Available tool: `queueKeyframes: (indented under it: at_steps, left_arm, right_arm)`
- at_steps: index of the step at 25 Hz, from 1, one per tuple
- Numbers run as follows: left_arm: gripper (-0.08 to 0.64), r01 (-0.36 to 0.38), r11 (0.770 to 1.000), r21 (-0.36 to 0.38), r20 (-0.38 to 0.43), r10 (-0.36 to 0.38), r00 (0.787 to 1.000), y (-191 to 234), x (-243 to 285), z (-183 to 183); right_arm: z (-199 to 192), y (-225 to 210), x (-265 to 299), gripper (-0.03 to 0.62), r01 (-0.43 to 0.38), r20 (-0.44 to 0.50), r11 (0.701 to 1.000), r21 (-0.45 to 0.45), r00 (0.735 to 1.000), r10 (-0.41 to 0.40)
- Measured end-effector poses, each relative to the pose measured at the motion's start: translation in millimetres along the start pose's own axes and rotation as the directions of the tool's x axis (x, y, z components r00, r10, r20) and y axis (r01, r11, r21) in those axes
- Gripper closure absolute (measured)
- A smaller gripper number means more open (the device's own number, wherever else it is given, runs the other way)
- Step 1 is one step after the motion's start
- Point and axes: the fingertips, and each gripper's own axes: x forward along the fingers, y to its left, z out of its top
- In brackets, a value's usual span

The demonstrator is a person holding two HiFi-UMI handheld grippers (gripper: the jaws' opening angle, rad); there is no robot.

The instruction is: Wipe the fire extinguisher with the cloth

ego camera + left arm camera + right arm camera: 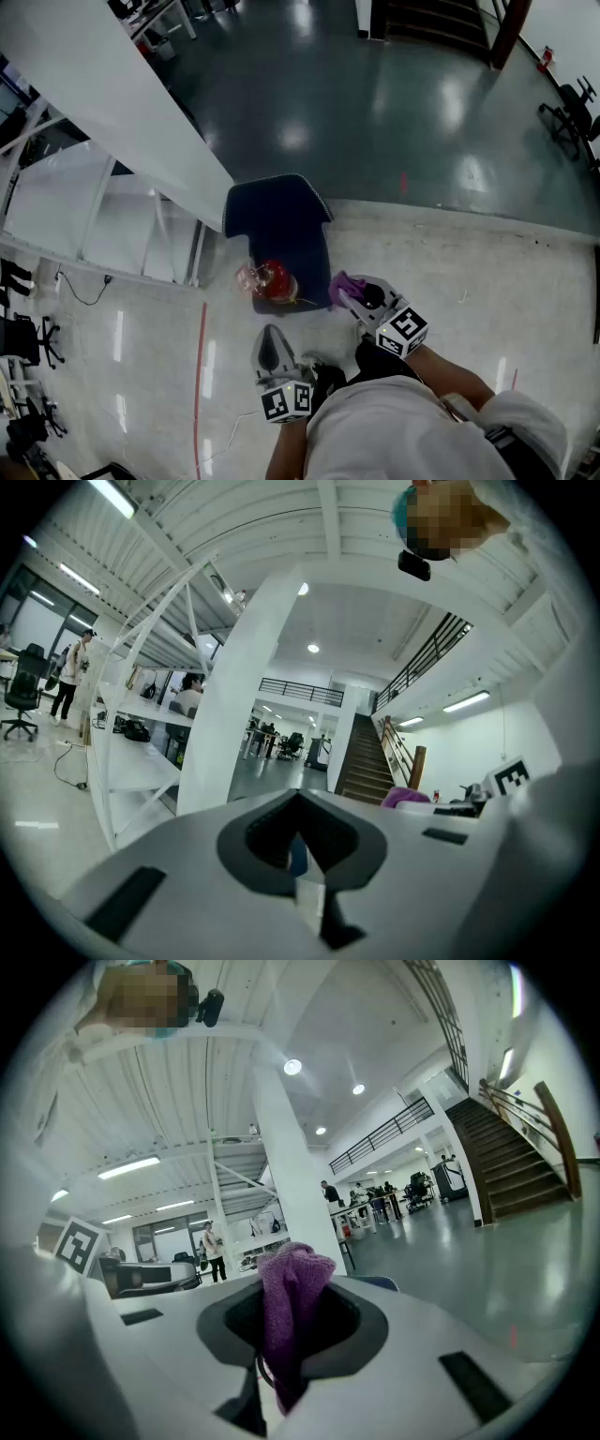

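- Head view: the fire extinguisher sits on a dark blue mat, at 12 o'clock from the left gripper. The right gripper waits near it at 3 o'clock, apart, likely staged for wiping.
- Left gripper view: jaws together, empty; probably kept free to steady the extinguisher.
- Right gripper view: jaws clamp the purple cloth, bunched forward as a pad.

No legible text or labels.
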Motion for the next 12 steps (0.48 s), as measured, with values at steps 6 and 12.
queueKeyframes:
  at_steps: [6, 12]
  left_arm:
    - [0.555, 0.003, 1.000, 0.004, -0.007, -0.003, 1.000, 6.1, 10.0, -8.1]
    - [0.555, -0.018, 1.000, 0.000, -0.014, 0.018, 1.000, 11.7, 20.5, -18.7]
  right_arm:
    - [-7.2, -0.9, 19.0, 0.514, -0.023, -0.003, 1.000, -0.004, 1.000, 0.023]
    - [-32.9, -15.6, 33.9, 0.514, -0.005, -0.034, 1.000, 0.022, 0.999, 0.006]
